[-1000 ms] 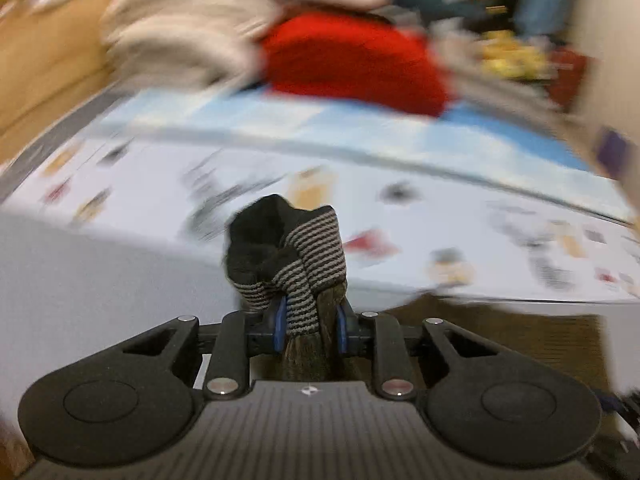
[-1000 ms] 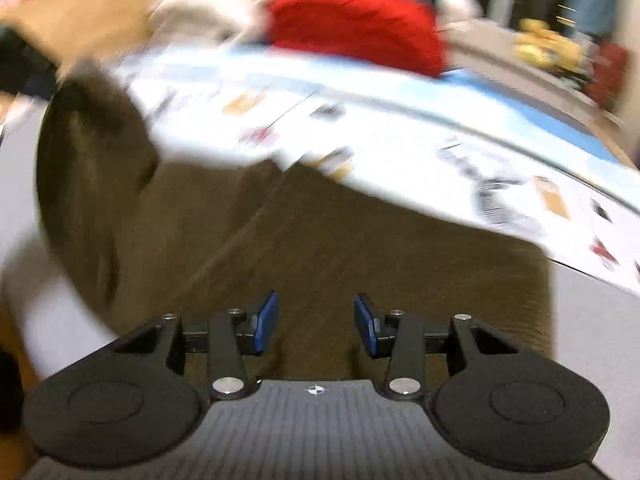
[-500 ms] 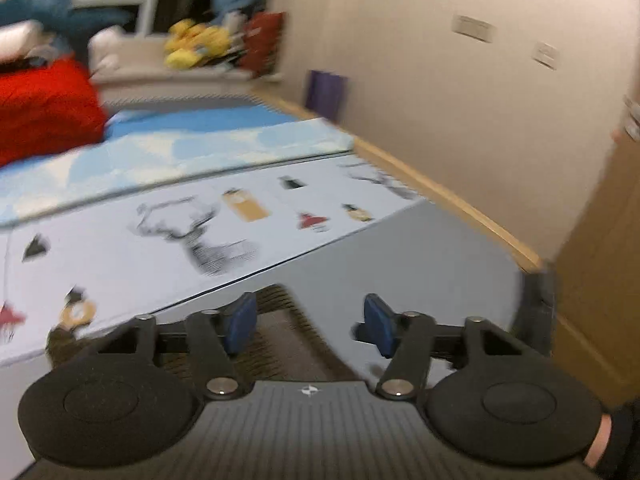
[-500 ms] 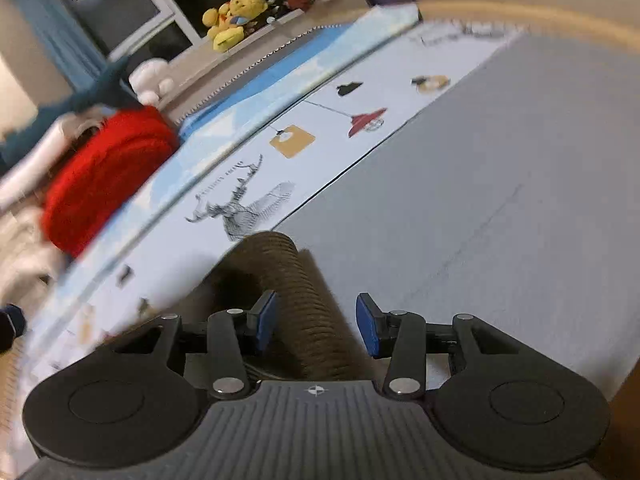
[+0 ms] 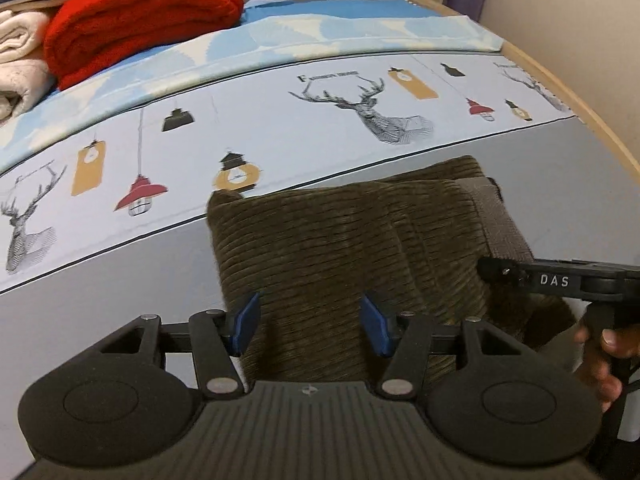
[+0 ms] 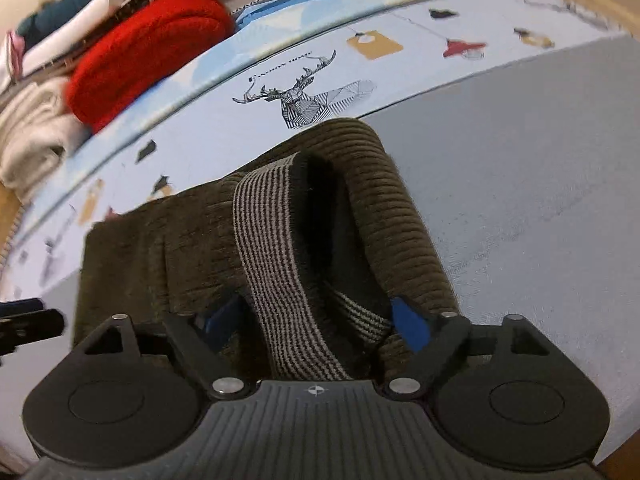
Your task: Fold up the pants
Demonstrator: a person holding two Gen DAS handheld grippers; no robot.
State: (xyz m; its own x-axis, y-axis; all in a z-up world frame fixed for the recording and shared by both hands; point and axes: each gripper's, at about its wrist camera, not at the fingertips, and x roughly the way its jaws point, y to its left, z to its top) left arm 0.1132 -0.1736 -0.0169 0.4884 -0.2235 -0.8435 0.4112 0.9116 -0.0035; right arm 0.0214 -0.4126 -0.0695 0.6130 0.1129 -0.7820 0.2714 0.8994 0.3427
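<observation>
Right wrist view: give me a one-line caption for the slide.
Right gripper open over the brown corduroy pants, striped waistband between its fingers, on the grey bedsheet.

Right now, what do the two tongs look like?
Both match. The left tongs and right tongs are matte black, with bright blue pads on the fingers, silver screws at the joints, two round discs at the sides and a ribbed black body with a small crosshair mark. Seen from the left camera, the right one shows white letters "DAS" on its side. No cables show.
</observation>
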